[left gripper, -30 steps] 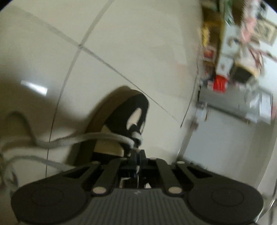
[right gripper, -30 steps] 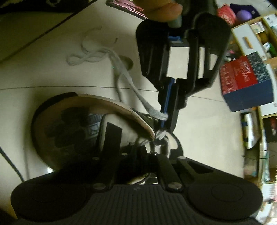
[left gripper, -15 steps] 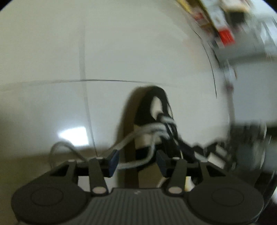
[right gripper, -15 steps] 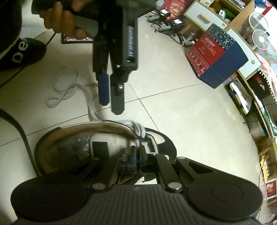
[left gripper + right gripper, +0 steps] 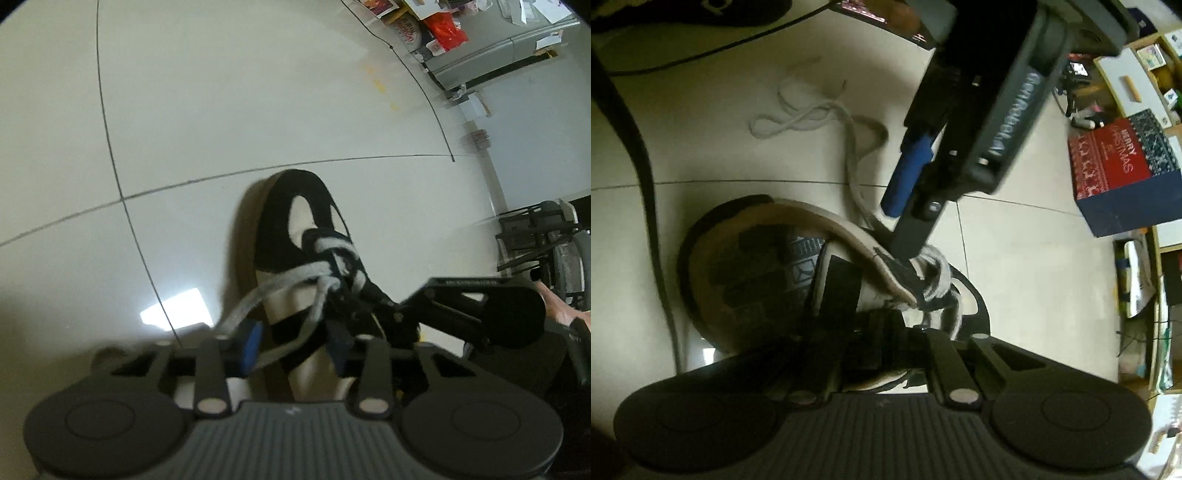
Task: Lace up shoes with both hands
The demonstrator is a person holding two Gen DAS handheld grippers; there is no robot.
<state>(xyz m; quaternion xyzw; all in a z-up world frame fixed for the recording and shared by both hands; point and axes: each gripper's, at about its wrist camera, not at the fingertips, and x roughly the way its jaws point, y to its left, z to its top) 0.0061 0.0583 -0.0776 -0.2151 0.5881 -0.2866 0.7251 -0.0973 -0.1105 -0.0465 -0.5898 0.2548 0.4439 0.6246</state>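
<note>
While the right gripper (image 5: 373,314), jaws pressed together, steadies the shoe (image 5: 295,229), the left gripper (image 5: 295,347) is closing around the lace (image 5: 295,277); next, I judge, pull it snug.

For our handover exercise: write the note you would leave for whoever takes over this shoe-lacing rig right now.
Left gripper: fingers closing, lace between them, not yet pinched.
Right gripper: shut at the shoe's eyelet area; what it pinches is hidden.
Shoe on its side on the floor, loose lace trailing beside it.
Done: the lowest crossings near the toe.
Left: thread the upper eyelets, then tie.
</note>
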